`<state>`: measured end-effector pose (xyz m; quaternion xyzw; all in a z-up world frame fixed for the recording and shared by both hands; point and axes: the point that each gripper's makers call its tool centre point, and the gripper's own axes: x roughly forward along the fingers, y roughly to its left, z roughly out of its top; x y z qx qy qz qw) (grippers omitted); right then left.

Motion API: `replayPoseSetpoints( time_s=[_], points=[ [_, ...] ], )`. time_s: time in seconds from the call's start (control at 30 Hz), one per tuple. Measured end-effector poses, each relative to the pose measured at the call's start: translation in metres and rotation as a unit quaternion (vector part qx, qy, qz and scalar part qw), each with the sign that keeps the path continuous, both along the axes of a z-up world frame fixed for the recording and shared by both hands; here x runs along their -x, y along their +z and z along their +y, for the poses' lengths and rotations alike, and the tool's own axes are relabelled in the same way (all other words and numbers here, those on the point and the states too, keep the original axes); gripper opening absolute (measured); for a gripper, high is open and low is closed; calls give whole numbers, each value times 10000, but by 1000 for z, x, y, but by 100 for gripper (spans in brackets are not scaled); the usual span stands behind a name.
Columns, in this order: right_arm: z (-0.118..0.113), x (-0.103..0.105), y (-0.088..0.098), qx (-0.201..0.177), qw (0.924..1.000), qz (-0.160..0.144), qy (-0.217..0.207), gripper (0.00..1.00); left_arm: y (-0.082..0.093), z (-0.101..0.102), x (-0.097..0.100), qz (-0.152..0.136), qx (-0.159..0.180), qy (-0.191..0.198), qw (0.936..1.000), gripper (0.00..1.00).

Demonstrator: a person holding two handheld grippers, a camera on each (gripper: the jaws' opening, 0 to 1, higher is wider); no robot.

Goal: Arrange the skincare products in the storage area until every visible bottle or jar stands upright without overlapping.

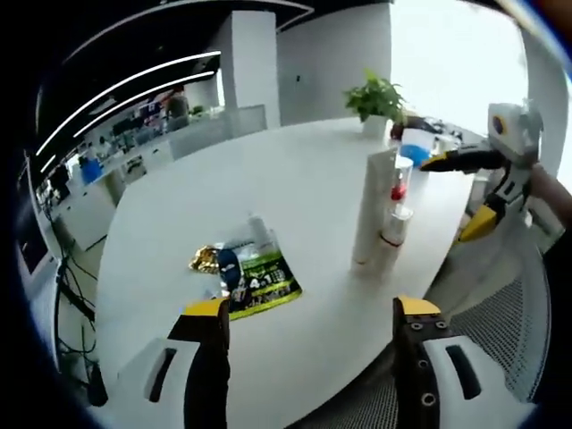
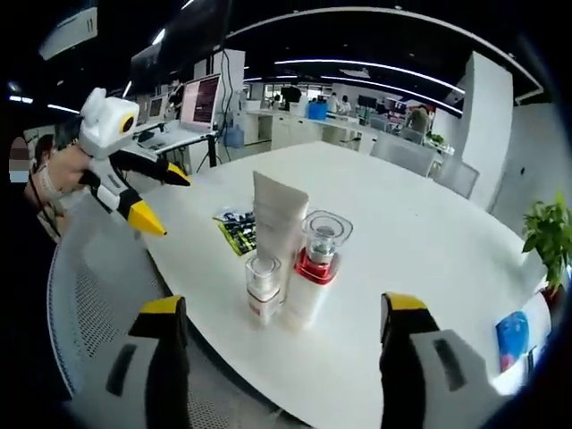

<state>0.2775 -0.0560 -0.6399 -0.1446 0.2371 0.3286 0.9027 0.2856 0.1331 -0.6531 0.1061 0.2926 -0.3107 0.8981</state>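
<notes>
Three skincare products stand upright, close together, near the edge of the white table [image 1: 295, 179] [image 2: 420, 241]. They are a tall white tube [image 1: 373, 201] [image 2: 279, 214], a bottle with a clear cap and red band [image 1: 399, 189] [image 2: 318, 255], and a small clear-capped bottle [image 1: 394, 229] [image 2: 263, 288]. My left gripper [image 1: 313, 313] [image 2: 164, 200] is open and hangs off the table edge, apart from them. On their other side my right gripper [image 2: 284, 308] [image 1: 458, 193] is also open. Neither holds anything.
Flat green sachets [image 1: 261, 282] [image 2: 236, 229] and a gold packet [image 1: 205, 259] lie on the table beyond the products. A potted plant [image 1: 376, 98] [image 2: 549, 234] and a blue item [image 1: 416, 147] [image 2: 513, 340] sit at the far end. A mesh chair [image 1: 500, 331] [image 2: 94, 295] stands at the table edge.
</notes>
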Motion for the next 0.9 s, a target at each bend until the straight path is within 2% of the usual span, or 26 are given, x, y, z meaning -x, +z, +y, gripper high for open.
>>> replayPoseSetpoints(
  time_s=[0.13, 0.3, 0.43, 0.9],
  points=[
    [1, -2, 1, 26, 10000, -35, 9, 99, 5, 4, 0, -125, -87, 16, 9999, 76],
    [2, -3, 6, -112, 9999, -27, 4, 99, 10, 5, 2, -175, -82, 61, 9998, 80],
    [2, -4, 7, -56, 10000, -58, 19, 99, 8, 9, 2, -149, -150, 118, 9997, 86],
    [4, -4, 9, 52, 9999, -114, 68, 99, 3, 10, 6, -11, -188, 52, 9998, 97]
  ],
)
